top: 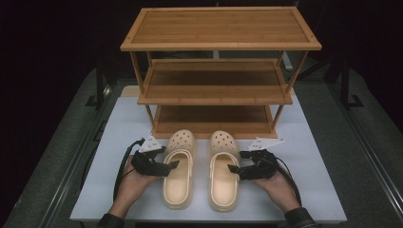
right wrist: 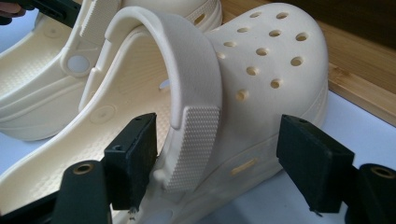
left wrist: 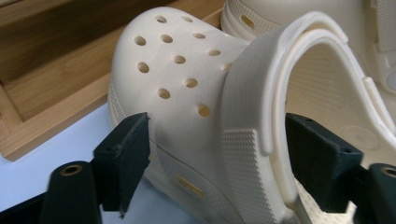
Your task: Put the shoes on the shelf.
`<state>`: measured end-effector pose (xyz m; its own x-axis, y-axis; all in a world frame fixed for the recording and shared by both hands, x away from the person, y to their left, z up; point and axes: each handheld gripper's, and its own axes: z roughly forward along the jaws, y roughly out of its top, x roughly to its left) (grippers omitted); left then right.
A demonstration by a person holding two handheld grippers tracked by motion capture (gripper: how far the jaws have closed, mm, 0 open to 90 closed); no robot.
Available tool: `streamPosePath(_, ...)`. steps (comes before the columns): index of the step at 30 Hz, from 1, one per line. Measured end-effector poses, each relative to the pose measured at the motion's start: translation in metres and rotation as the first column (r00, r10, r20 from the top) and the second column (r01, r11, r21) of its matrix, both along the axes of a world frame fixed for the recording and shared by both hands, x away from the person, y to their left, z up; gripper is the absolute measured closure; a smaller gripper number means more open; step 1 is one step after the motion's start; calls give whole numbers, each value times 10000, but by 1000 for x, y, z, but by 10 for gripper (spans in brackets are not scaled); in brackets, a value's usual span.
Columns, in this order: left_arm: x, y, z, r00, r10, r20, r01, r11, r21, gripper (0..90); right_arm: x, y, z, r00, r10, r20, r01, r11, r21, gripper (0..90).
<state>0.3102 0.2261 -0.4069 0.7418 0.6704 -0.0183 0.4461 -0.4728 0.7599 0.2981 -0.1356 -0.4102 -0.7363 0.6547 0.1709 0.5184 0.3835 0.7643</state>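
A pair of cream clogs lies toes toward a wooden rack. At the left clog (top: 179, 183) my left gripper (top: 172, 165) comes in from the outer side. In the left gripper view its jaws straddle that clog's (left wrist: 182, 70) side wall and folded strap, one pad outside and one inside, with a slight gap on the inner side. My right gripper (top: 233, 168) mirrors this at the right clog (top: 223, 185). Its jaws stand on either side of that clog's (right wrist: 275, 56) wall and strap, and the outer pad is clear of the sole.
A three-tier bamboo shoe rack (top: 216, 90) stands right behind the clogs' toes. The clogs lie on a white board (top: 119, 128) on a grey table. Dark surroundings lie beyond. A person's hands (top: 128, 187) hold both grippers from the near edge.
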Motion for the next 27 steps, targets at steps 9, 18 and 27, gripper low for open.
streamPosePath(9,-2,1,1,9999,133,50,-134,9999,108,373,-3,3,1,9998,149,142,-148,9999,-49,409)
streamPosePath(18,-5,4,5,9997,227,8,-227,9997,-57,568,-6,-1,6,9996,28,297,-25,9999,-113,579)
streamPosePath(27,-8,3,9,9993,292,245,-297,9993,210,707,-6,-8,9,9980,-345,538,360,9990,-282,742)
